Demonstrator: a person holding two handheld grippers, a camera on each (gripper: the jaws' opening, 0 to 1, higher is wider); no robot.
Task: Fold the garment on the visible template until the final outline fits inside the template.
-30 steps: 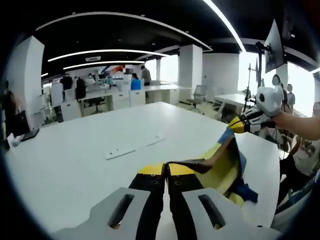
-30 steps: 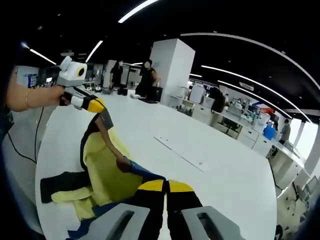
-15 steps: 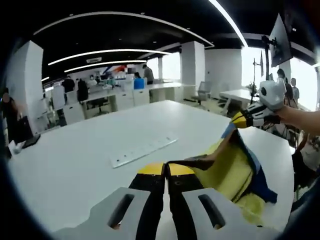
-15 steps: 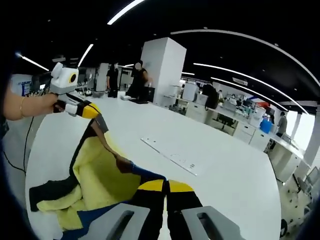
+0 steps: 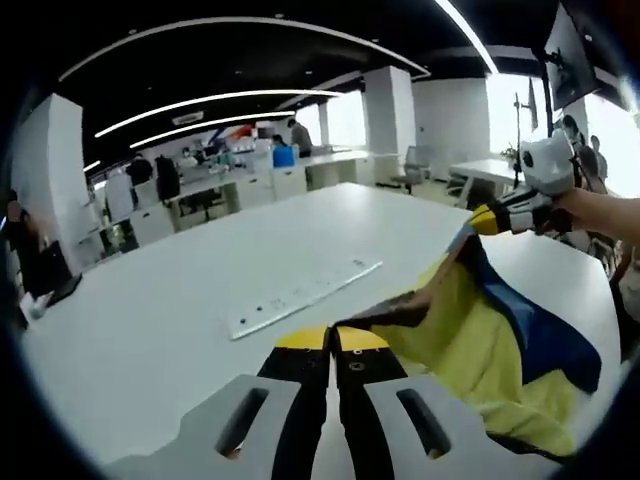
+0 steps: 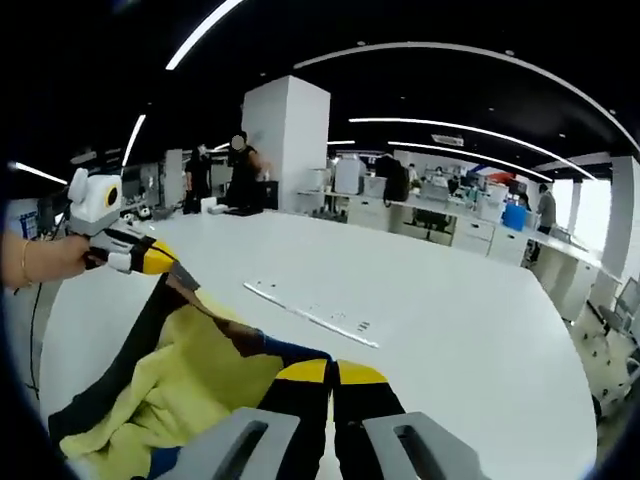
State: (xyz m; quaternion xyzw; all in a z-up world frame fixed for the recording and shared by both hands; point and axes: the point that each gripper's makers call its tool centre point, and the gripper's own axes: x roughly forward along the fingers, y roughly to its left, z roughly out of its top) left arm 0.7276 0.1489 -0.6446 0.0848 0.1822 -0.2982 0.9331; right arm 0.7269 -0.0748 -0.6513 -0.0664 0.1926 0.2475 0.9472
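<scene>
- The left gripper (image 5: 331, 340) had its jaws pressed together on a dark edge of the garment (image 5: 490, 345).
- The right gripper (image 6: 331, 372) likewise had its jaws clamped on the garment (image 6: 190, 365), at a dark and blue edge.
- The garment, yellow with blue and dark panels, hung stretched between the two grippers, lifted above the white bench (image 5: 150, 320); its lower folds sagged toward the bench edge nearest the person.
- In the left gripper view the right gripper (image 5: 478, 220) showed at the right, held by a hand (image 5: 590, 212).
- In the right gripper view the left gripper (image 6: 160, 258) showed at the left.
- A flat white strip (image 5: 300, 296) lay on the bench beyond the garment, apart from it.
- People stood by desks in the background.
</scene>
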